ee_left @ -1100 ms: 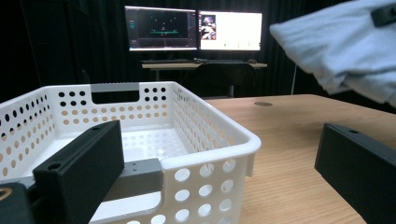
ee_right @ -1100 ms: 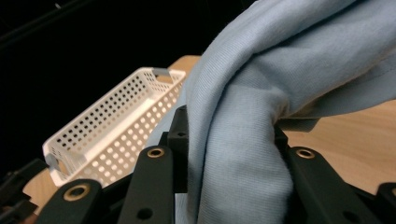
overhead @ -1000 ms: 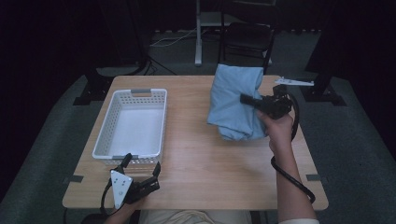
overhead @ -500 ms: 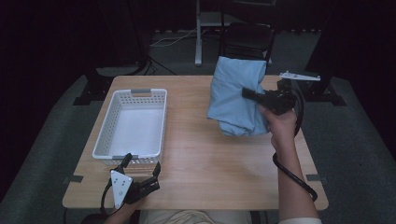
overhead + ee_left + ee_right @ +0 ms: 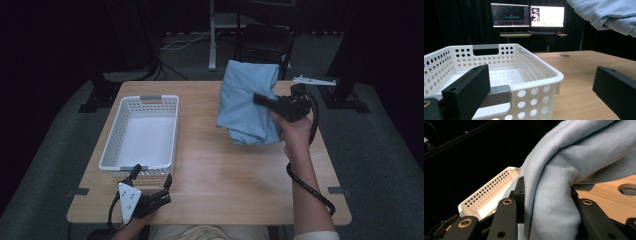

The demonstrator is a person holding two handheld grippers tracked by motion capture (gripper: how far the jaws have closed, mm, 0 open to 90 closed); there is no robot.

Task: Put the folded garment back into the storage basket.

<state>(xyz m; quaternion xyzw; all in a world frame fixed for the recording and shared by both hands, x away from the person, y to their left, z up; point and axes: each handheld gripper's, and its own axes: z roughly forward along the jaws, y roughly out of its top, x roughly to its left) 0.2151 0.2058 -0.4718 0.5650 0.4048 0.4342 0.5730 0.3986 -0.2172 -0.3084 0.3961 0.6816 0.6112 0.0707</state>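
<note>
A light blue cloth (image 5: pixel 247 105) hangs bunched above the right half of the wooden table (image 5: pixel 225 185), its lower end near the tabletop. My right gripper (image 5: pixel 260 98) is shut on it from the right, and the right gripper view has the fabric (image 5: pixel 554 182) pinched between the black jaws. A white perforated basket (image 5: pixel 111 150) stands empty on the left half. My left gripper (image 5: pixel 151 175) rests open at the table's front left, just before the basket's near end. From that gripper the basket (image 5: pixel 536 62) sits close ahead and the cloth (image 5: pixel 604 15) hangs at upper right.
A dark chair (image 5: pixel 265 42) and a stand are beyond the table's far edge. Two lit monitors (image 5: pixel 527 16) sit on a desk in the dark background. A round hole (image 5: pixel 565 55) is in the tabletop. The right arm's cable (image 5: pixel 305 182) trails over the table's right front.
The right gripper has lifted the cloth slightly higher and a little away from the person. The left gripper has stayed in place.
</note>
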